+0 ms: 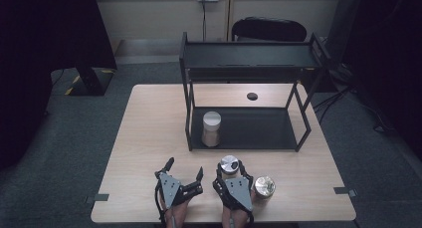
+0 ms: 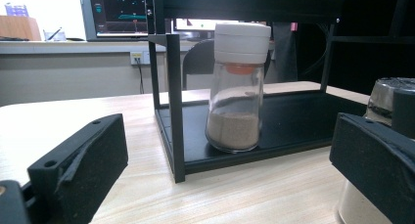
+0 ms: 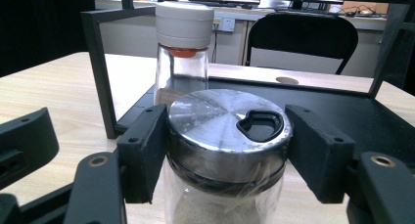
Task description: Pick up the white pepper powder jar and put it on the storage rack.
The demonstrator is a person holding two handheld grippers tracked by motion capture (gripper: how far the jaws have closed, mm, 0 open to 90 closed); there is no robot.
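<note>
High view overhead, tool views low, sharing rack [image 1: 249, 63]

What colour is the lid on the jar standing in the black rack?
White; the lid shows best in the left gripper view.

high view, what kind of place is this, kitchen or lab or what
Probably an office or lab test setup, not a kitchen: a bare wooden table on grey carpet, a black metal rack with spice jars, and computer monitors on a counter behind.

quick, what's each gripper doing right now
left gripper: open, holding nothing.
right gripper: closed on the metal-lidded shaker jar, jaws clamped on both sides of its lid.
</note>
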